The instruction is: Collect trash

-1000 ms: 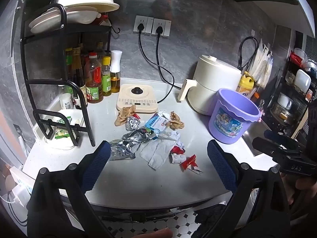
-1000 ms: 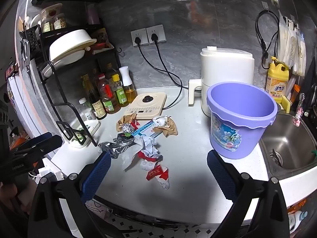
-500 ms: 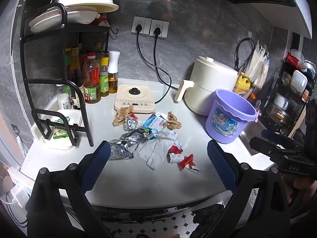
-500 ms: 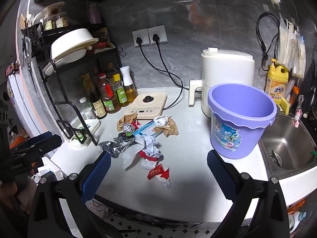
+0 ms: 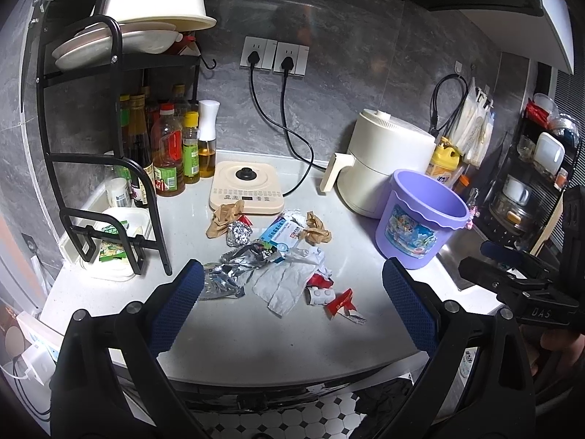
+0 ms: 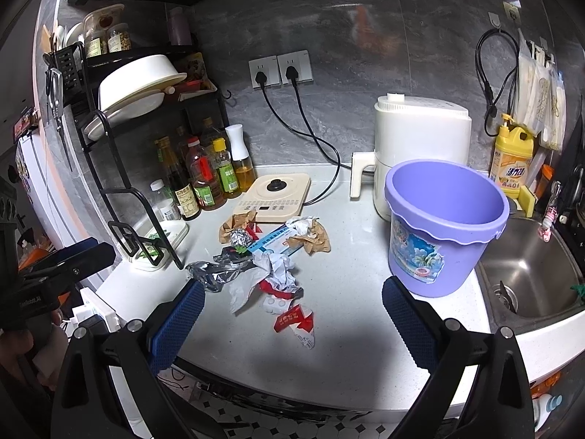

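A pile of trash lies mid-counter: silver foil wrapper (image 5: pixel 234 270), white crumpled paper (image 5: pixel 285 285), red-and-white wrapper (image 5: pixel 342 303), blue-and-white packet (image 5: pixel 283 234), brown paper wads (image 5: pixel 223 216), a foil ball (image 5: pixel 238 232). The pile also shows in the right wrist view (image 6: pixel 267 256). A purple bucket (image 5: pixel 420 219) stands to the right, empty inside in the right wrist view (image 6: pixel 442 223). My left gripper (image 5: pixel 292 303) is open and empty, held back before the counter's front edge. My right gripper (image 6: pixel 292 314) is open and empty, also short of the pile.
A cream hotplate (image 5: pixel 246 186) sits behind the pile, a white air fryer (image 5: pixel 384 168) behind the bucket. A black rack (image 5: pixel 109 146) with bottles and dishes stands at left. A steel sink (image 6: pixel 530 274) lies at right. Cords run from the wall sockets (image 5: pixel 274 56).
Both grippers have drifted back and slightly up, so the pile and bucket look a little farther away. Nothing on the counter has moved.
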`<state>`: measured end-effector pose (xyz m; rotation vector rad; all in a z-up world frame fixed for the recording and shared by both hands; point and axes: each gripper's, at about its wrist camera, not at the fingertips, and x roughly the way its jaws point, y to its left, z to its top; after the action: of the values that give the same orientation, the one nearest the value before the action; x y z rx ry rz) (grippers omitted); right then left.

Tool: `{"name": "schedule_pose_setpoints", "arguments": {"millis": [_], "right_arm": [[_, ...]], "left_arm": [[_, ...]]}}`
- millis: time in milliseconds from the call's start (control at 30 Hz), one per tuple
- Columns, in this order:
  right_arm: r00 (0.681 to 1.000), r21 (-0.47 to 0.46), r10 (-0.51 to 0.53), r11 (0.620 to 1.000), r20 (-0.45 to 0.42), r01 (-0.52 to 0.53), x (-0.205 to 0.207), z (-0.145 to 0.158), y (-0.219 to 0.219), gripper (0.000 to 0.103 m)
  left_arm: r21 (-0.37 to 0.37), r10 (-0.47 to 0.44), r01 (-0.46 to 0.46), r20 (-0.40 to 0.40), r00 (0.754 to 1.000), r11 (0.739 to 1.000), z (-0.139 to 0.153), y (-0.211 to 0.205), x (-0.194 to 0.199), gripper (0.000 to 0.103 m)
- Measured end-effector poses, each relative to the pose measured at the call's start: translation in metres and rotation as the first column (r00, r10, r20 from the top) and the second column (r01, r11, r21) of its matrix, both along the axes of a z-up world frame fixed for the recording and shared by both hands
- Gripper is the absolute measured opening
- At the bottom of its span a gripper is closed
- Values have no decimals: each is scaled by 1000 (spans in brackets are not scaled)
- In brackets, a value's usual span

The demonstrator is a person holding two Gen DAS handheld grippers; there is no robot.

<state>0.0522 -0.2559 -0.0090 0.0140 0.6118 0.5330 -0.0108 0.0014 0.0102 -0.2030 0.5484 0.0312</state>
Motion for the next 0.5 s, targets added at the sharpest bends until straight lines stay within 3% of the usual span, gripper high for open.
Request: {"name": "schedule_pose_setpoints", "arguments": {"millis": [500], "right_arm": [[1000,-20,-3,1000,5,3,1,4,-7,95]], "left_arm": [[-7,-16,16,-7,1000,1000,-2,-9,-5,97]]}}
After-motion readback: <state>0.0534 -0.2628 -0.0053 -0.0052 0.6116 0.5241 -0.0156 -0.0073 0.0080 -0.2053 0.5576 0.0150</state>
